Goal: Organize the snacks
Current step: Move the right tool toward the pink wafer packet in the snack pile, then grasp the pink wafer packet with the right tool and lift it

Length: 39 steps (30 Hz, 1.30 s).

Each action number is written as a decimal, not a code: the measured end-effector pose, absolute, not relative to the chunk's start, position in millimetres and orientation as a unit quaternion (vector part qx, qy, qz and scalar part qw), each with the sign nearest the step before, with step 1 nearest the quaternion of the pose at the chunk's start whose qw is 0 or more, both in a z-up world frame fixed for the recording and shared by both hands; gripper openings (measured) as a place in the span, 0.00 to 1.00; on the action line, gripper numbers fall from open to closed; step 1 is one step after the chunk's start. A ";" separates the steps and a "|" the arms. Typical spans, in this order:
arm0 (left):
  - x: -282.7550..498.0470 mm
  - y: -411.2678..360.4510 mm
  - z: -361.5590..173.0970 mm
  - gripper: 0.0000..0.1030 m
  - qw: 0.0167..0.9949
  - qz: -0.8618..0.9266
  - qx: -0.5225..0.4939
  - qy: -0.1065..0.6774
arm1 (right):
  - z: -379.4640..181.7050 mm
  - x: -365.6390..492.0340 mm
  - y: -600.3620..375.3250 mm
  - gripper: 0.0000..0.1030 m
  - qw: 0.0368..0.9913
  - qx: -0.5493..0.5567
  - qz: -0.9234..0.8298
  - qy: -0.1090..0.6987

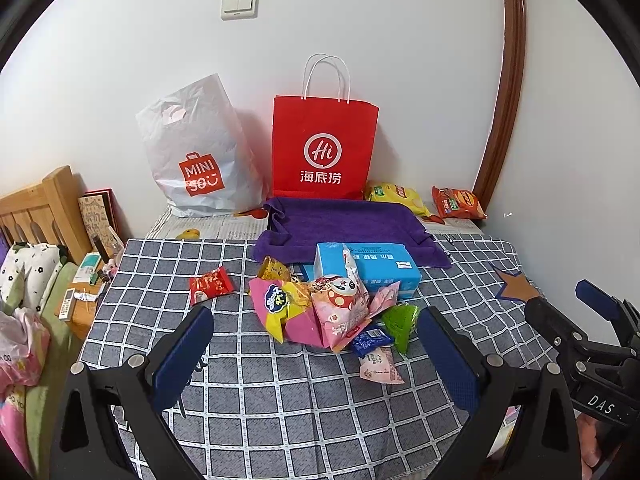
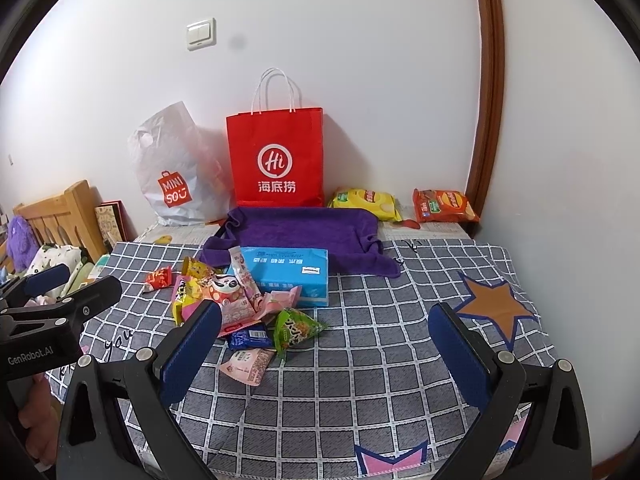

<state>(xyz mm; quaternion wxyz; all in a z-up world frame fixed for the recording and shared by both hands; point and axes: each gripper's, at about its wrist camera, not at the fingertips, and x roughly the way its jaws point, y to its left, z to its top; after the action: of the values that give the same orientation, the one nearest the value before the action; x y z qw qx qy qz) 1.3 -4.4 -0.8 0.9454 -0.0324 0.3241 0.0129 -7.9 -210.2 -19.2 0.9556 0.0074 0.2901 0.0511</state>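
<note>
Over the checked tablecloth (image 2: 360, 380) we hold both tongs spread wide and empty: left gripper (image 1: 316, 354), right gripper (image 2: 324, 354). Just ahead lies the snack pile (image 1: 320, 312), touching a blue tissue box (image 1: 380, 266). One red packet (image 1: 210, 285) sits apart to its left. Behind: purple towel (image 1: 344, 224), red paper bag (image 1: 324, 148), white plastic bag (image 1: 196, 152), yellow chip bag (image 1: 396, 197) and orange chip bag (image 1: 458, 202) against the wall.

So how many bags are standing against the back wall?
2. A white plastic bag leans on the wall at the left, and a red paper bag with white handles stands upright just right of it, behind the purple towel. None looks hidden.
</note>
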 end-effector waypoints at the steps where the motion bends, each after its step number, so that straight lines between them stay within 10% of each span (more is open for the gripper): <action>1: 1.8 -4.5 -0.9 0.99 0.946 0.013 -0.033 0.323 | -19.3 -7.4 -209.7 0.99 0.956 0.007 0.051 0.290; 27: 50.7 46.3 -56.7 0.98 0.931 0.039 -0.055 0.360 | -86.9 45.1 -190.3 0.96 0.936 0.006 0.058 0.347; 39: 69.8 77.1 -91.8 0.96 0.914 0.051 -0.097 0.392 | -148.4 75.0 -150.9 0.69 0.888 0.017 0.129 0.441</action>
<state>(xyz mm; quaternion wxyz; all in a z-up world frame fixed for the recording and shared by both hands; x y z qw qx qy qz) 69.8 77.1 -91.8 0.9135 -0.0967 0.3918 0.0509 75.0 -150.9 -148.4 0.8881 0.0173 0.4410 0.1286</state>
